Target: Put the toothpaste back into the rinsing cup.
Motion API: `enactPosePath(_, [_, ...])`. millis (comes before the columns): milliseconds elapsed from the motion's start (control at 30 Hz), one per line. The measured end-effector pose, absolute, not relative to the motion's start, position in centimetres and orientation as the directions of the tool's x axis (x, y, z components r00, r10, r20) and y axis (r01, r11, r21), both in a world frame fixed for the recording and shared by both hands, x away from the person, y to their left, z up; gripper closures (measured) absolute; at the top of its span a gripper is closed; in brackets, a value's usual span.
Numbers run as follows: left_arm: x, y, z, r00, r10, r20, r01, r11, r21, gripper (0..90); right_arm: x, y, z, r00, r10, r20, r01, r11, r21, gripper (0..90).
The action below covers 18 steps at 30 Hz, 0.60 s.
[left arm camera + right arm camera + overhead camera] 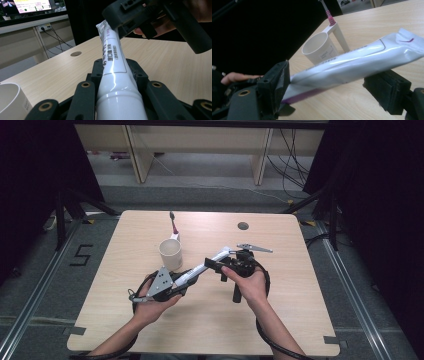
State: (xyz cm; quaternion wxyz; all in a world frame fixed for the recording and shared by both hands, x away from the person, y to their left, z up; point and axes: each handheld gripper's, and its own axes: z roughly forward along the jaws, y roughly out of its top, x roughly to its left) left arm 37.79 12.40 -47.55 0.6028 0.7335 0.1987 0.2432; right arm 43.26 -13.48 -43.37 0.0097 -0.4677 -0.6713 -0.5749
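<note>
A white toothpaste tube (200, 268) hangs above the wooden table (280, 320), slanting up toward the right. My left gripper (182, 279) is shut on its cap end; in the left gripper view both black jaws hug the tube (112, 62) just above the wide white cap. My right gripper (212, 264) is at the tube's flat crimped end. In the right gripper view the tube (352, 62) lies across the wide gap between the jaws, brushing the left one, while the right one sits below it, so this gripper (324, 85) stands open.
A white cup (170, 254) stands just beyond my left gripper, with a pink-necked toothbrush (173, 226) upright in a holder on its far side. A round hole (243, 226) is in the table's far part. Dark curtains flank both sides.
</note>
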Motion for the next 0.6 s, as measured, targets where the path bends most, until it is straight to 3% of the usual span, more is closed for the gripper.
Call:
enactPosePath(233, [37.6, 11.9, -47.6, 0.792, 0.594, 0.141, -0.011, -0.217, 0.976, 69.9, 43.4, -13.1, -43.5, -0.511, 0.625, 0.59, 0.668, -0.142, 0.73, 28.7])
enactPosePath(533, [37.4, 11.1, -48.1, 0.778, 0.602, 0.179, -0.011, -0.272, 0.962, 68.6, 43.6, -14.1, -43.0, -0.464, 0.597, 0.655, 0.684, -0.229, 0.693, 54.4])
enactPosePath(567, [37.4, 11.0, -48.2, 0.778, 0.601, 0.182, -0.005, -0.285, 0.959, 67.8, 43.6, -14.2, -42.8, -0.481, 0.586, 0.652, 0.667, -0.237, 0.706, 61.4])
enactPosePath(600, [37.4, 10.9, -48.3, 0.777, 0.603, 0.18, -0.001, -0.285, 0.959, 67.8, 43.6, -14.2, -42.8, -0.481, 0.586, 0.652, 0.667, -0.237, 0.706, 61.4])
